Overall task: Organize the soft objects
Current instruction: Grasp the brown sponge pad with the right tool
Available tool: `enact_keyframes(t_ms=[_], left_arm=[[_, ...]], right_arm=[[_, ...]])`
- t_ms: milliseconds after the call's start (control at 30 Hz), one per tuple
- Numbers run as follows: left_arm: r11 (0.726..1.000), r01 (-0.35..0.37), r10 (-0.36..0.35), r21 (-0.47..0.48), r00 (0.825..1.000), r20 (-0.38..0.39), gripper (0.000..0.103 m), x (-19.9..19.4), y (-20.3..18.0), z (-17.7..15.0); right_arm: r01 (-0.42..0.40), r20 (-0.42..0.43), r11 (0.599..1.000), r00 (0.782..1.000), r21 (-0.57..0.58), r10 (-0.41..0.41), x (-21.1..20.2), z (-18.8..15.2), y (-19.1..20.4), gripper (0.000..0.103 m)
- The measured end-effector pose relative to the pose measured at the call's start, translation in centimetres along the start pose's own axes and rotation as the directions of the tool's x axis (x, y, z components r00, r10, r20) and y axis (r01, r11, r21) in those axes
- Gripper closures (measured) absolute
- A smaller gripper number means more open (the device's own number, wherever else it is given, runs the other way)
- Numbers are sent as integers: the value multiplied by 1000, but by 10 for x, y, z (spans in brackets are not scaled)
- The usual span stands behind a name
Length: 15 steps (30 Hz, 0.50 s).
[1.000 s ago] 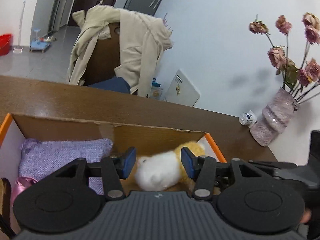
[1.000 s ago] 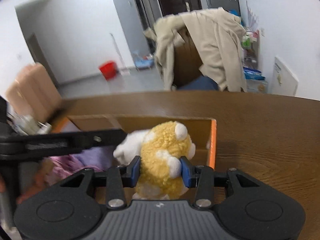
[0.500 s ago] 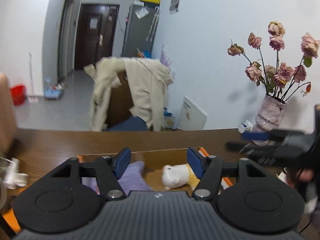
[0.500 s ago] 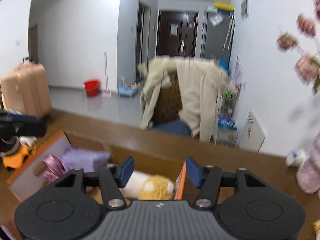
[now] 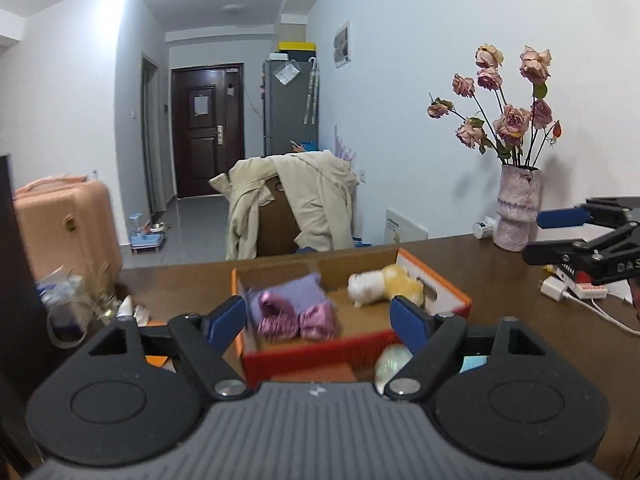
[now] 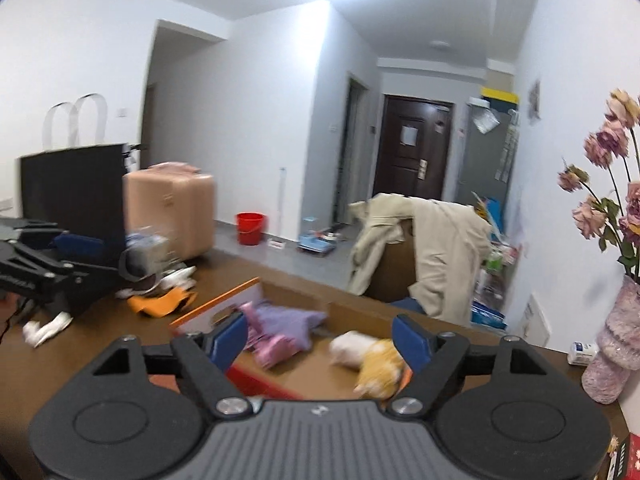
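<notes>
- Status: both grippers pulled back and up from the orange-rimmed cardboard box (image 5: pixel 436 276); a second ago both were low at the box, the right one clamped on the toy.
- Yellow-and-white plush toy (image 5: pixel 384 285) now lies on its side inside the box, at the right end near the orange wall. Nothing is touching it.
- Right gripper (image 6: pixel 322 340): blue pads wide apart, nothing between them. It held the plush one second ago and had let go by half a second ago, so the drop is done.
- Left gripper (image 5: pixel 318 322): also spread wide and empty. A second ago it was down by the plush's white end without closing on it; now it is clear of the box.
- Lilac knitted fabric pouch (image 5: pixel 298 288) and shiny pink satin bow (image 5: pixel 298 320) sit in the left half of the box, the bow in front of the pouch. Same layout as before, so the retreat didn't disturb them.
- Judgement: three soft items boxed, so this placement looks complete. Orange cloth (image 6: pixel 160 304) lies on the brown wooden desk (image 5: pixel 500 280) left of the box; could be the next pick, not certain.
- Views differ from earlier frames mainly in height: more room is visible, and the box reads smaller and farther off. Right wrist view is motion-blurred, so fine detail there is unreliable.
- Pale rounded object (image 5: pixel 394 364) in front of the box near the left gripper: can't identify it.
</notes>
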State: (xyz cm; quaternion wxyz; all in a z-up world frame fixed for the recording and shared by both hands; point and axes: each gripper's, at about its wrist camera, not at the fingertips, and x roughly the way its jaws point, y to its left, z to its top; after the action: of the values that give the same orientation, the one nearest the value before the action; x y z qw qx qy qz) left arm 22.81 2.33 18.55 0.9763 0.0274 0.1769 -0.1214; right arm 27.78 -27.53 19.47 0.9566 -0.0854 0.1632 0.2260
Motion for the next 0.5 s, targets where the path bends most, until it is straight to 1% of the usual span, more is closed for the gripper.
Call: enact_keyframes(t_ms=[100,167,233,300,333,400,467,500], left_arm=[[996,-10,9,-86,1000,-12,21,-22,8,-28],[993,-23,20,-117,999,-27,21,-34,13,-48],[991,-48,44,-127,998,-34,20,-43,20,-60],[988,-58,52,-144,998,-42,18,-46,30,-65],[987,-57,52,-149,998,-44,18,-46,36,-67],[985,-68,60,-160,997,-56,18,-36,44,-68],[981,-55,41,-185,996,-77,18,-18,49,-69],[979,-37,20,-199,996,-90,18,-5,52,-70]], right_arm=[[-44,-3,999,999,26,44,-20,-25,22,23],[-82,-16,994,996,67,83,-27,-45,33,23],[-118,-50,989,991,84,123,-31,-61,41,23],[-125,-100,989,986,77,133,-30,-71,50,23],[-129,-116,989,984,75,138,-29,-72,53,23],[-143,-112,985,982,92,153,-23,-68,52,23],[-178,-84,973,978,149,192,-11,-60,47,23],[-195,-75,964,975,180,211,-2,-56,45,26]])
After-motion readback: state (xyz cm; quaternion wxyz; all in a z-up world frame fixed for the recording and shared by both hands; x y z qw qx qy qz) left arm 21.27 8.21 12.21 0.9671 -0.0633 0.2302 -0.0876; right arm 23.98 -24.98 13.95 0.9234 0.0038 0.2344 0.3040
